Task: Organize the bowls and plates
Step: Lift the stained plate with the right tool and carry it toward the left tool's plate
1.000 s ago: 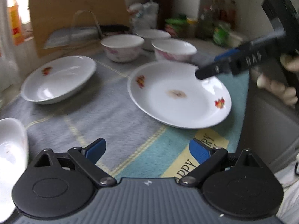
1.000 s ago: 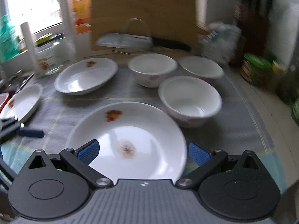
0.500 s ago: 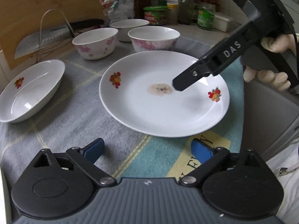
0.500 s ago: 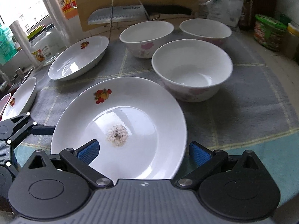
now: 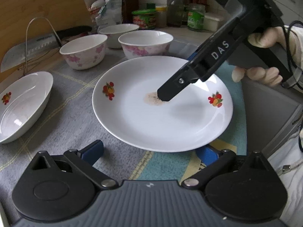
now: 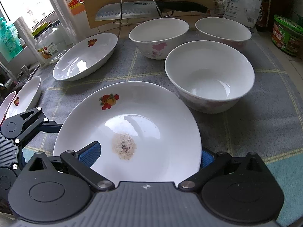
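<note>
A wide white fruit-printed dinner plate (image 6: 132, 124) with a speckled stain fills the lower centre of the right wrist view, on a grey checked cloth (image 6: 246, 121). The right gripper (image 6: 149, 156) is spread wide, one finger above the plate and one beyond its edge. The left gripper (image 5: 149, 152), also spread, meets the plate's near rim. Three white floral bowls (image 6: 210, 75) stand upper right.

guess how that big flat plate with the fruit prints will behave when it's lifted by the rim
The fruit-print plate looks glazed and glossy, so probably slippery between the pads. It seems rigid ceramic, likely chipping if dropped. Held at one edge, its wide span may sag downward.
</note>
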`<action>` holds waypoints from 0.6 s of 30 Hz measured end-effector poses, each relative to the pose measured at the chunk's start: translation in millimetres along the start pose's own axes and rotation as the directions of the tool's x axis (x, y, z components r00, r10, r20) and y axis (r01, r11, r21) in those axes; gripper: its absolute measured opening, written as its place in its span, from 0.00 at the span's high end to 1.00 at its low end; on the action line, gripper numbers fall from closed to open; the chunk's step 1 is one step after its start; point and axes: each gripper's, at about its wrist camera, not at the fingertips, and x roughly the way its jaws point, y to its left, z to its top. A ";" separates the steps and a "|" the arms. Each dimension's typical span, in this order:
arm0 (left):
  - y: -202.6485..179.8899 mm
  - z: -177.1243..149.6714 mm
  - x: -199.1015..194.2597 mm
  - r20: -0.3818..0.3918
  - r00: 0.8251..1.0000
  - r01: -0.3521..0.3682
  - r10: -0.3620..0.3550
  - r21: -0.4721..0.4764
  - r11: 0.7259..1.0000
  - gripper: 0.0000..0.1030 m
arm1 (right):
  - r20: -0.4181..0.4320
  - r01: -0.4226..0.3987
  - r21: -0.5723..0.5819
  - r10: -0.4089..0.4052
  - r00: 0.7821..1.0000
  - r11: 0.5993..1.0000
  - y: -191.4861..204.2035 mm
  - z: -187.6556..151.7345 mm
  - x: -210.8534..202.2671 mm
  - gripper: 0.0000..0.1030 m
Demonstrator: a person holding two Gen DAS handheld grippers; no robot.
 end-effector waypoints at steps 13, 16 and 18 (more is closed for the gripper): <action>-3.6 3.1 3.7 0.015 0.998 0.062 -0.063 0.080 0.995 0.00 | -0.032 -0.034 -0.102 0.031 0.999 0.994 -0.6 2.0 0.2 0.00; -2.5 3.4 5.8 0.019 0.997 0.079 -0.080 0.084 0.993 0.00 | -0.037 -0.057 -0.123 0.053 0.998 0.991 -2.8 2.3 -0.8 0.00; -1.8 3.8 6.8 0.022 0.996 0.084 -0.086 0.087 0.993 0.00 | -0.038 -0.077 -0.122 0.073 0.997 0.990 -5.5 3.5 -1.1 0.00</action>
